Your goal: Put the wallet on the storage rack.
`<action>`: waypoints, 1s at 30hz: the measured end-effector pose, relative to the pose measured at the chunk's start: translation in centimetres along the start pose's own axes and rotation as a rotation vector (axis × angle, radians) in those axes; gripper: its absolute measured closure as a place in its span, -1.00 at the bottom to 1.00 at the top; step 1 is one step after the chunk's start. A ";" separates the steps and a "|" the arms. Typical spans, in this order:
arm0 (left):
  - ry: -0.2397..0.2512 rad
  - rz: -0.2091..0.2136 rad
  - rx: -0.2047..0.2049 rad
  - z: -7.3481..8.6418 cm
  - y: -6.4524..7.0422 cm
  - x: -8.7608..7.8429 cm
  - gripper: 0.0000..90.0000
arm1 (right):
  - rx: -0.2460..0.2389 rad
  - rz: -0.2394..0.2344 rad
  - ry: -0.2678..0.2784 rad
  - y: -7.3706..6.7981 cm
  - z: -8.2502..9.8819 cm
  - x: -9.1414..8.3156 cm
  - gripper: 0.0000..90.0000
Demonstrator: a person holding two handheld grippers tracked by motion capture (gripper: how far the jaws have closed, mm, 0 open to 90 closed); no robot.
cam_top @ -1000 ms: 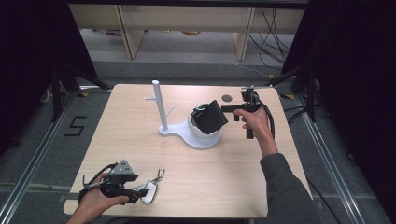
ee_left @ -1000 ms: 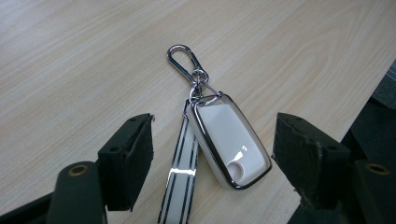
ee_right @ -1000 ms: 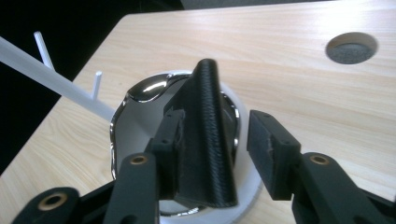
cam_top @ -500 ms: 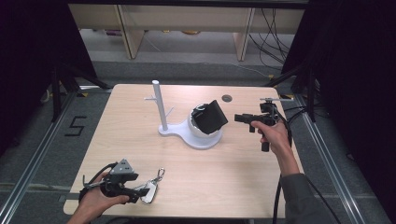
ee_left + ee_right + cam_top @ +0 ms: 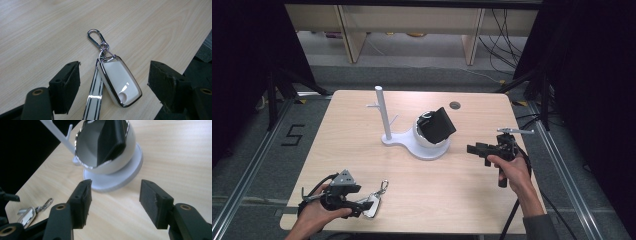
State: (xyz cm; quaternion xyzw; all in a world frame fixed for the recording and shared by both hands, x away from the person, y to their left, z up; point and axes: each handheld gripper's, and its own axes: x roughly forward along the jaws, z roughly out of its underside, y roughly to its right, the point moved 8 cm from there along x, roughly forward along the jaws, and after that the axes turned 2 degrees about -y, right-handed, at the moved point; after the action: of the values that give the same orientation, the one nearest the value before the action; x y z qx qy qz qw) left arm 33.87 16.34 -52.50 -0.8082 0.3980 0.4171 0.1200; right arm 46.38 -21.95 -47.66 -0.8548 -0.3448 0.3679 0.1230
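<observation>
A white stand (image 5: 430, 151) with a thin post (image 5: 383, 114) carries a round bowl (image 5: 125, 157), and a black wallet (image 5: 438, 125) leans in that bowl. My right gripper (image 5: 477, 150) hovers right of the stand and points at it; its jaws have just been opening and nothing is between them (image 5: 115, 192). A white key fob (image 5: 121, 82) with a carabiner (image 5: 95, 37) and a striped strap lies flat near the table's front left. My left gripper (image 5: 116, 72) is open with the fob lying between its jaws, untouched; it rests low there (image 5: 362, 204).
The fob (image 5: 373, 205) lies close to the table's front edge (image 5: 412, 232). A cable hole (image 5: 455, 105) sits in the table behind the stand. Black frame posts and shelving stand beyond the table, with grey floor on both sides.
My right gripper drew away from the black wallet to the right and toward the front, a little lower, and its jaws widened. The wallet stayed in the bowl. The left gripper kept still.
</observation>
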 end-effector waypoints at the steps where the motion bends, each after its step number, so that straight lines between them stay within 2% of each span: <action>1: 0.006 -0.001 -0.008 -0.1 0.1 0.1 -0.44 | 0.049 -0.004 -0.013 -0.4 0.5 0.0 -0.04; 2: 0.011 -0.008 -0.011 -0.2 0.0 0.1 -0.45 | -0.009 -0.008 -0.004 0.0 1.0 -0.1 -0.04; 4: 0.007 0.000 -0.008 -0.3 0.1 0.1 -0.45 | 0.017 0.009 -0.030 -0.1 2.2 -0.2 -0.06; 5: 0.002 -0.001 -0.003 -0.4 0.2 0.1 -0.45 | -0.016 0.020 -0.034 0.1 2.6 -0.1 -0.05; 7: -0.001 0.002 0.004 -0.6 0.2 0.2 -0.46 | -0.038 0.047 -0.061 0.1 3.5 -0.2 -0.06; 8: -0.005 0.002 0.006 -0.7 0.3 0.3 -0.46 | -0.018 0.043 -0.069 -0.3 4.0 -0.1 -0.06; 11: -0.017 -0.003 0.001 -0.9 0.2 0.7 -0.46 | -0.036 0.050 -0.077 -0.3 5.0 0.2 -0.06; 12: -0.024 -0.002 0.012 -0.9 0.2 0.8 -0.47 | -0.038 0.040 -0.079 -0.5 5.3 0.4 -0.06; 17: -0.045 -0.006 0.005 -1.3 0.0 1.7 -0.47 | -0.068 0.068 -0.113 -1.2 6.7 0.8 -0.07; 19: -0.046 -0.009 -0.004 -1.6 0.1 2.1 -0.46 | -0.082 0.051 -0.107 -1.7 7.0 1.0 -0.08; 21: -0.078 -0.006 0.004 -1.7 0.1 2.3 -0.45 | -0.100 0.060 -0.122 -2.1 7.5 1.0 -0.09; 22: -0.072 -0.008 0.003 -1.9 0.0 2.6 -0.45 | -0.102 0.056 -0.120 -2.3 7.6 1.0 -0.09; 24: -0.094 -0.005 0.003 -2.3 0.0 3.1 -0.43 | -0.118 0.070 -0.125 -2.6 8.1 1.0 -0.09; 27: -0.142 -0.017 0.000 -2.7 0.0 4.1 -0.39 | -0.134 0.077 -0.145 -2.9 8.9 0.8 -0.09; 28: -0.157 -0.015 0.003 -2.7 0.1 4.3 -0.38 | -0.134 0.059 -0.143 -3.2 9.2 0.8 -0.09; 30: -0.183 -0.013 0.026 -2.9 0.0 4.9 -0.35 | -0.139 0.053 -0.149 -3.3 9.5 0.9 -0.09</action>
State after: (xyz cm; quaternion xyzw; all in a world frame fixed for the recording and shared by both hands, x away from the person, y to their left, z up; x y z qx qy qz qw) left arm 37.25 12.14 -54.47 -0.7677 0.3858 0.4831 0.1689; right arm 38.33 -19.34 -53.25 -0.8402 -0.3551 0.4088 0.0276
